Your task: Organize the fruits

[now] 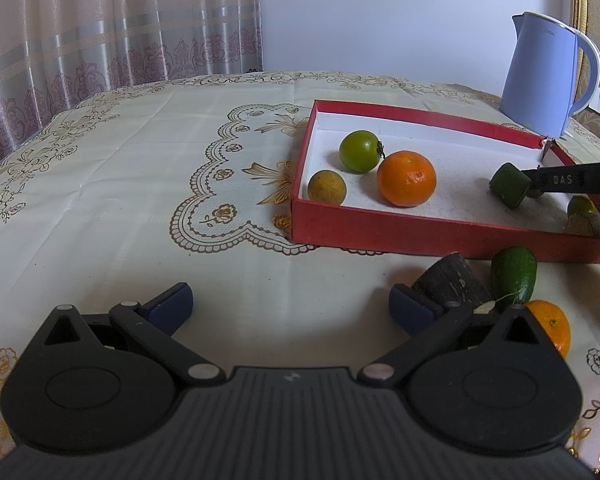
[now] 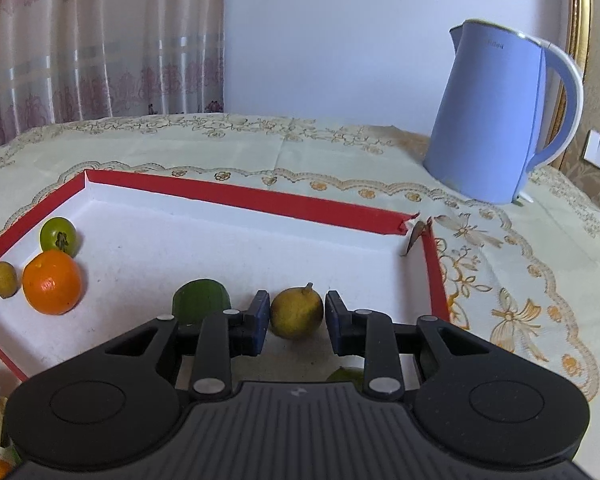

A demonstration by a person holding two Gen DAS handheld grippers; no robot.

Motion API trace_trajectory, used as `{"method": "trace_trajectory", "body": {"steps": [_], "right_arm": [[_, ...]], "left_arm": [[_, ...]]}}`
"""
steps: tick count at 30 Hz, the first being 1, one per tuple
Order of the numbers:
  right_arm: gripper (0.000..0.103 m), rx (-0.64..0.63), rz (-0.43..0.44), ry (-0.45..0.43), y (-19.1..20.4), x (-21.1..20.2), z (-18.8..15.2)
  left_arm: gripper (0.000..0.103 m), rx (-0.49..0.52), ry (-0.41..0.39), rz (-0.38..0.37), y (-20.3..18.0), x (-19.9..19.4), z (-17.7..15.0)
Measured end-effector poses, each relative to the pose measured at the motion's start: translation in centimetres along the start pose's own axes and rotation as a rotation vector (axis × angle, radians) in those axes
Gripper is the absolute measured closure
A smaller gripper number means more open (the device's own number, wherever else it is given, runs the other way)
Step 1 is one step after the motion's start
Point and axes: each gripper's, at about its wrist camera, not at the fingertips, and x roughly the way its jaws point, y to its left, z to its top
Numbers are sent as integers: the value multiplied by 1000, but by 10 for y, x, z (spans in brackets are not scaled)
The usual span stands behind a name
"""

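A red box with a white floor (image 1: 364,234) (image 2: 236,194) lies on the table. It holds a green tomato (image 1: 359,151) (image 2: 58,236), an orange (image 1: 406,178) (image 2: 52,282), a small yellow-brown fruit (image 1: 327,187) (image 2: 4,279) and a green piece (image 1: 510,185) (image 2: 200,300). My right gripper (image 2: 297,316) is over the box, jaws slightly apart around a yellow-green fruit (image 2: 296,312) that sits on the floor. My left gripper (image 1: 290,306) is open and empty over the cloth. Beside its right finger lie a dark block (image 1: 452,282), a green avocado-like fruit (image 1: 514,274) and a second orange (image 1: 552,328).
A blue kettle (image 1: 544,76) (image 2: 496,120) stands behind the box at the right. A patterned cream cloth (image 1: 140,168) covers the table. A curtain (image 1: 100,28) hangs behind at the left. The box's far right corner (image 2: 414,232) is torn.
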Motion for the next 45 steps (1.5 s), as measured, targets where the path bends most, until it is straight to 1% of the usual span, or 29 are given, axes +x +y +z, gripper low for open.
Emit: {"method": "trace_trajectory", "body": {"steps": [3, 5, 6, 7, 9, 12, 17, 22, 23, 25, 27, 29, 30, 34, 36, 38, 41, 45], "right_arm": [[72, 20, 7, -1, -3, -6, -1], [69, 36, 15, -12, -5, -14, -3], [60, 41, 16, -19, -7, -18, -3], [48, 43, 19, -29, -8, -23, -5], [33, 44, 11, -59, -9, -33, -9], [32, 40, 4, -85, -10, -42, -14], [32, 53, 12, -81, -14, -49, -23], [32, 61, 24, -102, -18, -73, -40], [32, 59, 24, -109, -17, -79, -44], [26, 59, 44, -107, -18, -93, -54], [26, 57, 68, -101, -18, -103, -64], [24, 46, 70, -102, -17, -110, -74], [23, 41, 71, -97, -15, -112, -77], [23, 27, 83, -62, -11, -105, -87], [23, 38, 95, -40, -11, -101, -87], [23, 57, 112, -42, -12, -101, -87], [22, 56, 111, 2, -11, -93, -86], [17, 61, 132, 14, -11, -91, -86]], "left_arm": [[0, 0, 0, 0, 0, 0, 0], [0, 0, 0, 0, 0, 0, 0], [0, 0, 0, 0, 0, 0, 0], [0, 0, 0, 0, 0, 0, 0], [0, 0, 0, 0, 0, 0, 0], [0, 0, 0, 0, 0, 0, 0], [0, -1, 0, -1, 0, 0, 0], [0, -1, 0, 0, 0, 0, 0], [0, -1, 0, 0, 0, 0, 0], [0, -1, 0, -1, 0, 0, 0], [0, -1, 0, 0, 0, 0, 0], [0, -2, 0, -1, 1, 0, 0], [0, -2, 0, -1, 1, 0, 1], [0, -4, 0, -2, 0, 0, 0], [0, -6, 0, -4, 0, 0, 0], [0, -12, -1, -7, 1, 0, -1], [0, -27, -3, 2, 3, -1, -1], [0, -62, -8, 5, 8, -4, -1]]}}
